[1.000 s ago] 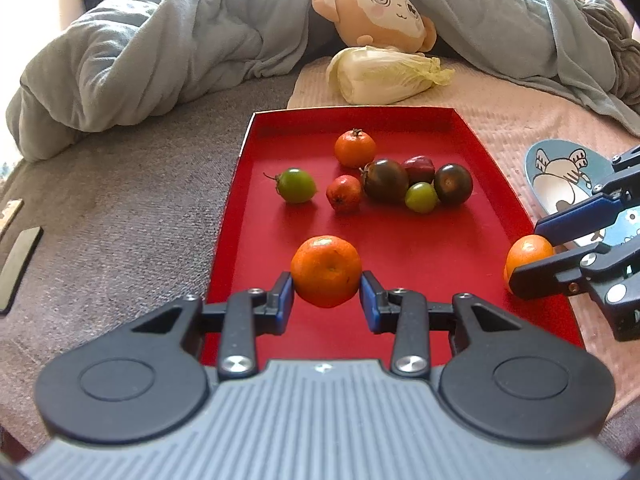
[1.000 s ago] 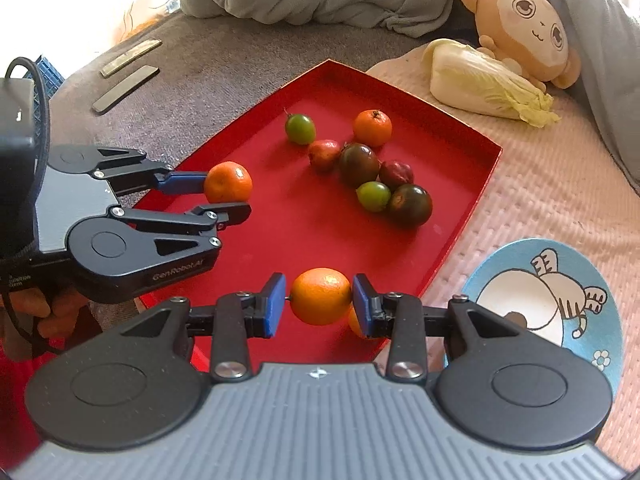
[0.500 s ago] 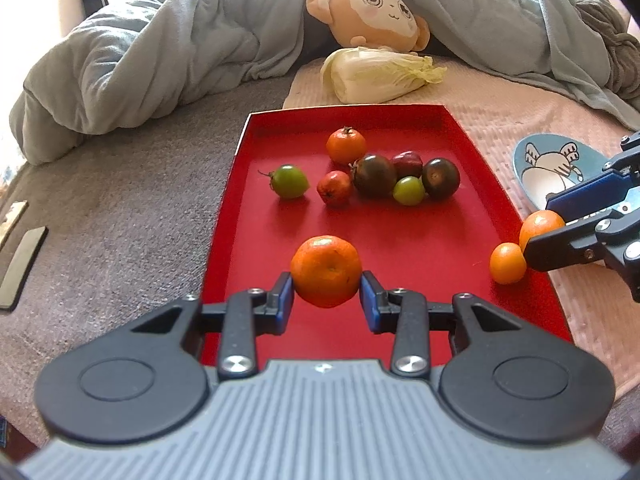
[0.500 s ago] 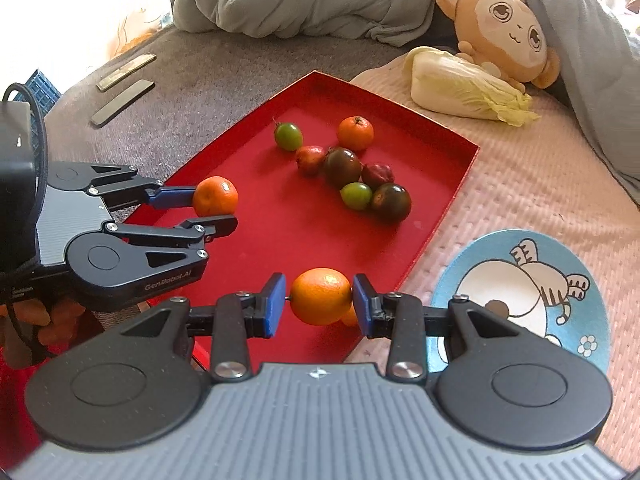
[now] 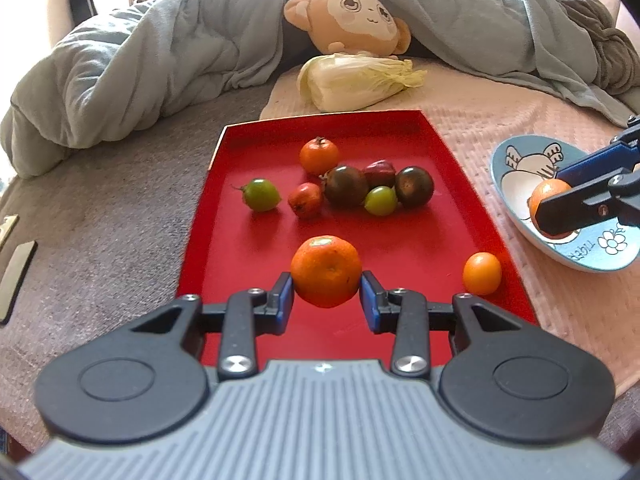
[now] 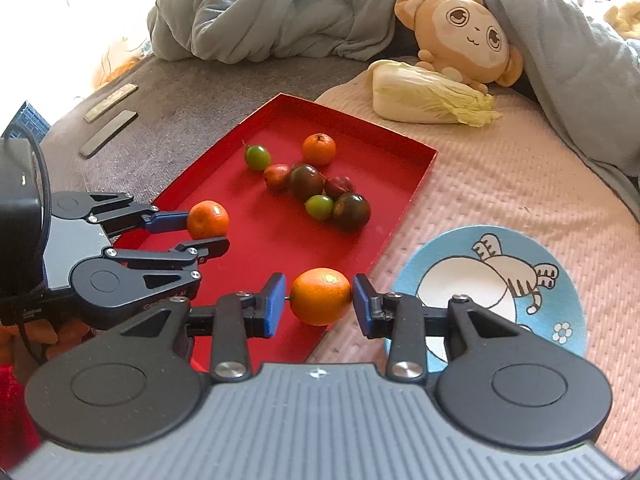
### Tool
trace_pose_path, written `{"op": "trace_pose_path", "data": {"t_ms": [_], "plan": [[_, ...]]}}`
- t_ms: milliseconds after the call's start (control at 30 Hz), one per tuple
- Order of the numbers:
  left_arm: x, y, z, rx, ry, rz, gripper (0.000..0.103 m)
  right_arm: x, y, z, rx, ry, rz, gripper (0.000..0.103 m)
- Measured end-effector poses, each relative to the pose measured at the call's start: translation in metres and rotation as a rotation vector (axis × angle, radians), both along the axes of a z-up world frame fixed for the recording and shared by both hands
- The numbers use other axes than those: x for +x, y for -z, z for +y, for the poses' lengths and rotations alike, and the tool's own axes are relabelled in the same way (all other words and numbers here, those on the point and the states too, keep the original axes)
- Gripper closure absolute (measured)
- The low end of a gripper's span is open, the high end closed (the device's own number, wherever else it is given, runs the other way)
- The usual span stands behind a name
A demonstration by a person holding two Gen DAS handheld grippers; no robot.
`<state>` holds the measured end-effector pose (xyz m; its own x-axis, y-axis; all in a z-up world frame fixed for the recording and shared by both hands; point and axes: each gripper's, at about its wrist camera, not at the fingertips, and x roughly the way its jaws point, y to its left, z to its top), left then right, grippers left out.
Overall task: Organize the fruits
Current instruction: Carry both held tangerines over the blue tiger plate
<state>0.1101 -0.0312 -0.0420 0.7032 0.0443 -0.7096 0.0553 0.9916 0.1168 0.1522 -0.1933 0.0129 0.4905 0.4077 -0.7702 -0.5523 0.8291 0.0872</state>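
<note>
My left gripper (image 5: 326, 298) is shut on a tangerine (image 5: 326, 270) and holds it above the near end of the red tray (image 5: 400, 244). My right gripper (image 6: 319, 304) is shut on an orange (image 6: 320, 295), over the tray's right edge beside the blue cartoon plate (image 6: 560, 300). From the left wrist view the right gripper (image 5: 550, 210) hangs over that plate (image 5: 516, 168) with its orange (image 5: 546, 196). On the tray lie a small orange fruit (image 5: 482, 273), another tangerine (image 5: 319, 156), and several green, red and dark tomatoes (image 5: 346, 186).
A napa cabbage (image 5: 352, 82) and a monkey plush (image 5: 352, 20) lie beyond the tray, backed by a rumpled grey blanket (image 5: 160, 68). Two flat bars (image 6: 108, 114) rest on the grey cover at the left. The pink cloth (image 6: 500, 184) spreads under the plate.
My right gripper has carried its orange rightward from the tray's right edge to over the blue plate, uncovering the small orange fruit on the tray. The left gripper has barely moved.
</note>
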Motion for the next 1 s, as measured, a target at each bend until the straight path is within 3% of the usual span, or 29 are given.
{"op": "trace_pose_path", "data": {"t_ms": [700, 1000], "plan": [[0.018, -0.020, -0.064, -0.006, 0.137, -0.039, 0.064, 0.016, -0.011, -0.093, -0.004, 0.168, -0.028, 0.061], [0.029, -0.019, -0.110, -0.014, 0.227, -0.049, 0.064, 0.044, 0.011, -0.153, -0.020, 0.323, 0.047, 0.061]]}}
